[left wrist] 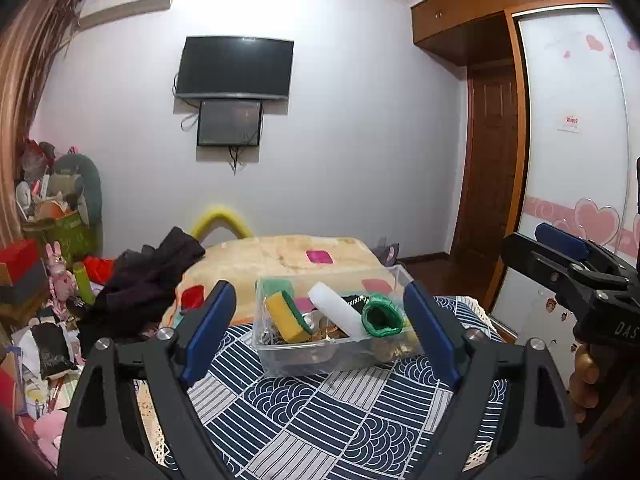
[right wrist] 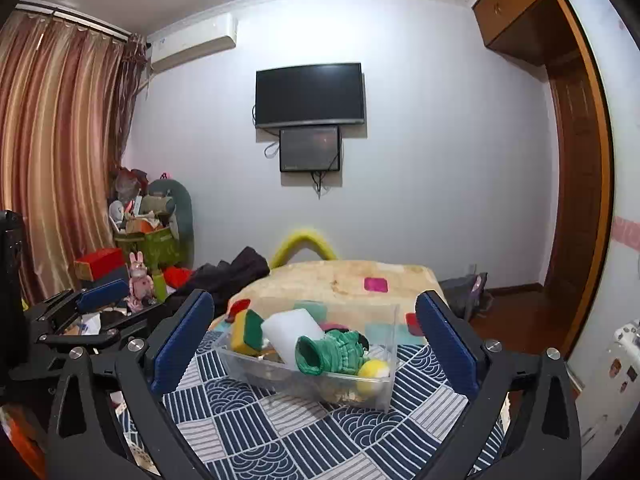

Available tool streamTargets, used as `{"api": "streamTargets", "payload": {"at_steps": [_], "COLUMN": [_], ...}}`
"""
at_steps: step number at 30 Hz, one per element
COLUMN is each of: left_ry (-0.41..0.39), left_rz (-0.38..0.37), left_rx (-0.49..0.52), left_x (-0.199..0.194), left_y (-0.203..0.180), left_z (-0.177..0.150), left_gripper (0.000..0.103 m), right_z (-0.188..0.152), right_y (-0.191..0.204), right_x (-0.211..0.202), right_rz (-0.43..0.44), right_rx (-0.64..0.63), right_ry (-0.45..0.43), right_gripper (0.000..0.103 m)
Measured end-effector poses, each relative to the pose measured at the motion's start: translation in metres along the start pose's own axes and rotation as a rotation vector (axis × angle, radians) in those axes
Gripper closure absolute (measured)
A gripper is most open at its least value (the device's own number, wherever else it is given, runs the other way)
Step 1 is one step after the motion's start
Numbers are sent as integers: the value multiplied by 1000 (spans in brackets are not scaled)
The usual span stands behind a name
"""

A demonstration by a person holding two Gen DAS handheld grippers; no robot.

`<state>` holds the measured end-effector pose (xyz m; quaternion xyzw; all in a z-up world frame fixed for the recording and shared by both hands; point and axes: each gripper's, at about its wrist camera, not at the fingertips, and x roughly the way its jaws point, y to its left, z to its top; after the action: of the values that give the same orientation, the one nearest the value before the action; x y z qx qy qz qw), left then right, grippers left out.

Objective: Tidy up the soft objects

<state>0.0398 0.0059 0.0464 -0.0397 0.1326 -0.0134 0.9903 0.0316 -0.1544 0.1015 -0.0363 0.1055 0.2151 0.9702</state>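
A clear plastic box [left wrist: 296, 350] [right wrist: 384, 384] stands on the blue-and-white patterned cloth [left wrist: 332, 412] [right wrist: 280, 432]. In it lie a yellow-and-green sponge [left wrist: 286, 314] [right wrist: 246, 332], a white foam block [left wrist: 338, 308] [right wrist: 290, 330], a green knitted sock [left wrist: 382, 314] [right wrist: 330, 352] and a yellow ball [right wrist: 372, 372]. My left gripper [left wrist: 318, 330] is open and empty, just short of the box. My right gripper [right wrist: 316, 344] is open and empty, also just short of the box. The right gripper also shows at the right edge of the left wrist view [left wrist: 568, 264].
Beyond the cloth lies a beige blanket [left wrist: 280, 256] [right wrist: 340, 280] with coloured patches and dark clothes [left wrist: 148, 280] [right wrist: 228, 272]. Clutter, boxes and toys [left wrist: 44, 272] [right wrist: 132, 264] fill the left side. A wardrobe and door [left wrist: 520, 160] stand on the right.
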Motion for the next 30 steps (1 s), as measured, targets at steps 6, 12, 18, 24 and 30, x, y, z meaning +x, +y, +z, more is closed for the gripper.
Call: {"api": "streamTargets", "payload": {"at_steps": [6, 12, 18, 24, 30], "left_ry": [-35, -41, -42, -38, -41], "left_rz": [9, 5, 2, -3, -3], "left_rx": [2, 4, 2, -2, -3], "left_x": [-17, -23, -24, -23, -24], "left_y": [-4, -7, -7, -7, -6], "left_z": [-1, -2, -2, -4, -5], "left_gripper": [12, 12, 11, 11, 11], "right_z": [-5, -8, -9, -9, -9], "right_y": [6, 7, 7, 6, 7], "right_x": [-1, -8, -10, -12, -13], "right_rz": [-2, -4, -3, -3, -4], "right_rx": [4, 14, 16, 19, 17], "right_ry": [-10, -9, -9, -9, -12], "right_gripper": [1, 0, 0, 0, 0]}}
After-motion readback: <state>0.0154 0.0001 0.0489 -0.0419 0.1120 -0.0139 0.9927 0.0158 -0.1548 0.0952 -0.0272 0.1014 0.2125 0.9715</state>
